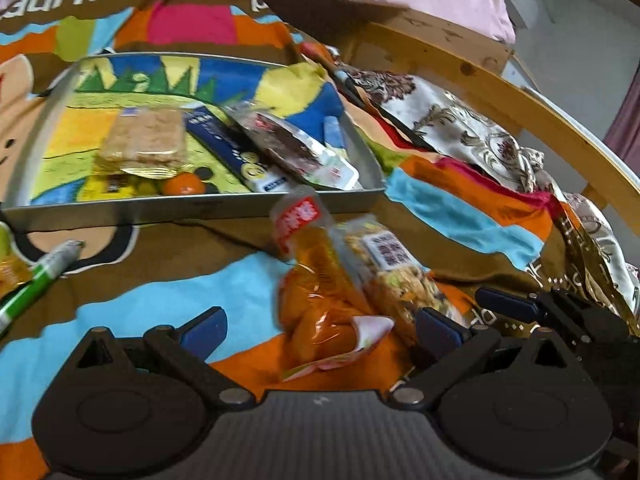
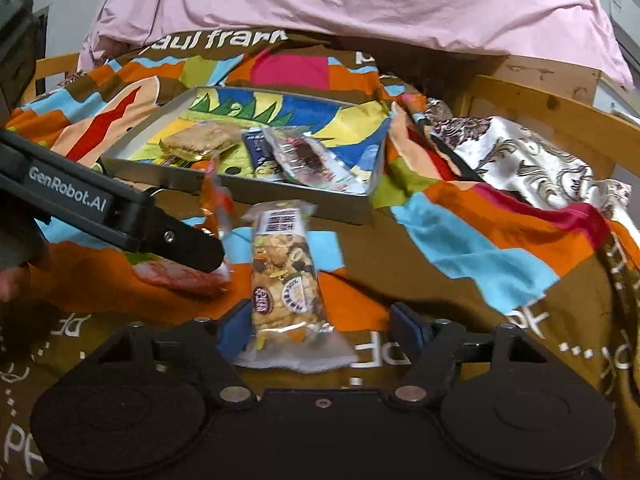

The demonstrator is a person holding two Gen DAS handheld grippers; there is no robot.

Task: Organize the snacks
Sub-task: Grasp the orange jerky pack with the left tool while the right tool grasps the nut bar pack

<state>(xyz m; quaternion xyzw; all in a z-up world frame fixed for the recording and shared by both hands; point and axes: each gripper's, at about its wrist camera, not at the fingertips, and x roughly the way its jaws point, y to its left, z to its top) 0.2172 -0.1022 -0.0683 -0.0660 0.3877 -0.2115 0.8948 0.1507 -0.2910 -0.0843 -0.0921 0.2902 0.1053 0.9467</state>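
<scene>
An orange snack packet (image 1: 320,312) with a red label lies on the colourful blanket between the fingers of my left gripper (image 1: 320,328), which is open; the pads do not press it. Right beside it lies a clear nut bar (image 1: 396,276). In the right wrist view the nut bar (image 2: 284,276) sits between the pads of my right gripper (image 2: 322,328), open, with the left pad at the wrapper's edge and the right pad apart. The left gripper's finger (image 2: 188,244) reaches in over the orange packet (image 2: 218,204). A metal tray (image 1: 200,204) (image 2: 300,200) behind them holds several snacks.
A green packet (image 1: 32,284) lies on the blanket at the left. A patterned satin cloth (image 2: 520,152) is bunched at the right against a wooden rail (image 1: 520,92). Pink bedding (image 2: 360,0) lies behind the tray.
</scene>
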